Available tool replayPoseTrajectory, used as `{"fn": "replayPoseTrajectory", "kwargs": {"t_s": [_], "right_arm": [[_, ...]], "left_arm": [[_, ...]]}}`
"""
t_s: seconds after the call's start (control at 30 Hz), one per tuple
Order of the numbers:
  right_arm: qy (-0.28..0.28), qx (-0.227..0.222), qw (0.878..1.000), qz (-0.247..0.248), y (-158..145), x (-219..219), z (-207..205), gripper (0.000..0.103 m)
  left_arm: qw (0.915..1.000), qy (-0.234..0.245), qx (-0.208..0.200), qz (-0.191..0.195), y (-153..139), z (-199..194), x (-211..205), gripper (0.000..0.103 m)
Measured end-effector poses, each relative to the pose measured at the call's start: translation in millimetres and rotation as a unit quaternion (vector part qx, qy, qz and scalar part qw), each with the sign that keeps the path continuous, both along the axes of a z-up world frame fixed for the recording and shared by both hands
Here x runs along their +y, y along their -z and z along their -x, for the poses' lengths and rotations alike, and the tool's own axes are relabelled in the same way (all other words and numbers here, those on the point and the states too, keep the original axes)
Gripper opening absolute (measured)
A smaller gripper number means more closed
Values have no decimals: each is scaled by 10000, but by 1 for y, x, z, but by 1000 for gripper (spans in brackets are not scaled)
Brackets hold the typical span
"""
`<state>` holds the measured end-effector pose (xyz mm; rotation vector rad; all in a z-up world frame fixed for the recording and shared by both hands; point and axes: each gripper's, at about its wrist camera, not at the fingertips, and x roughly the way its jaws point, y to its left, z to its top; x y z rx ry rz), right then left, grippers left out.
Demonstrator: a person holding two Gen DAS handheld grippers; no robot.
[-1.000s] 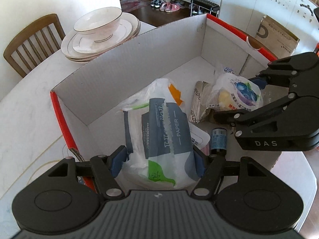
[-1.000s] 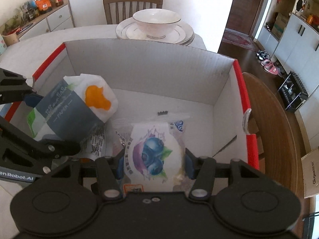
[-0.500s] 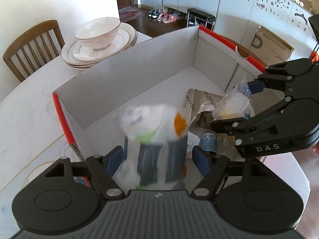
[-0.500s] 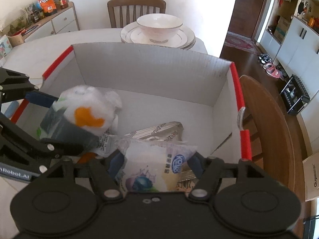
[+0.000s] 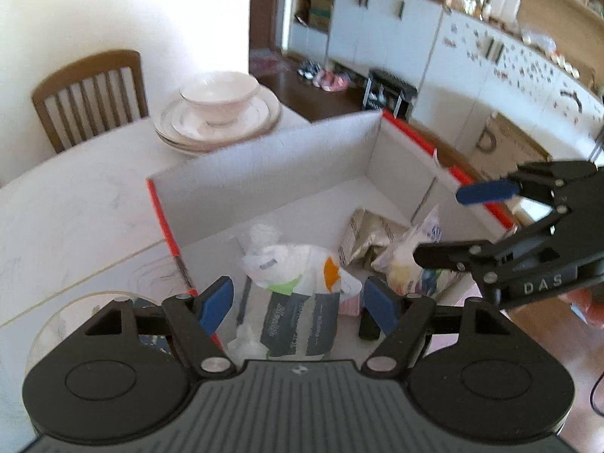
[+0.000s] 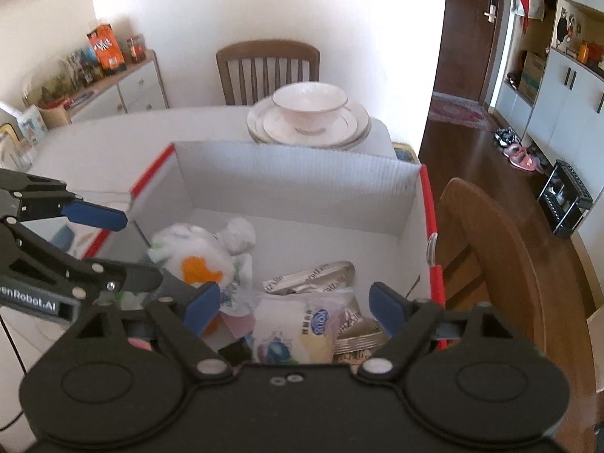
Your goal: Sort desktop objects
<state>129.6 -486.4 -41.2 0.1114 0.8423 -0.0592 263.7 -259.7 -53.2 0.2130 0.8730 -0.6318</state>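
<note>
A white cardboard box (image 5: 264, 181) with red edges holds the sorted items. In it lies a tissue pack (image 5: 298, 290), white and grey with an orange patch, below my left gripper (image 5: 298, 302), which is open and clear of it. The blueberry snack bag (image 6: 294, 336) lies in the box (image 6: 302, 185) beside silver packets (image 6: 313, 279). Above it, my right gripper (image 6: 294, 307) hangs with its jaws opening and its pads off the bag. The right wrist view shows the tissue pack (image 6: 196, 253) and left gripper (image 6: 120, 245); the left wrist view shows the right gripper (image 5: 460, 222).
A bowl on stacked plates (image 5: 219, 109) stands on the white table behind the box, with a wooden chair (image 5: 90, 90) beyond. Another chair back (image 6: 490, 249) curves along the box's right side. A clear round lid (image 5: 75, 321) lies left of the box.
Both grippers let go and rose. The tissue pack dropped from the left jaws and the blueberry bag from the right, and both now lie in the box.
</note>
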Motion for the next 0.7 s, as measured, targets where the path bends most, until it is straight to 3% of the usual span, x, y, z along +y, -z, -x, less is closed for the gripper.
{"fn": "replayPoseTrajectory", "kwargs": {"t_s": [0.53,0.67,0.7], "right_arm": [[-11,-348,9991,-239,-25,28,34,90],[24,-474,9987,-172,-26,36,42,93],[16,-503,9986,-165,-27,38,44,93]], "left_arm": [[9991,36,-238,359,-31,45,24,76],[9980,-83,-524,355,-35,57,30,76],[9976,-105,-590,344,-36,60,32,80]]}}
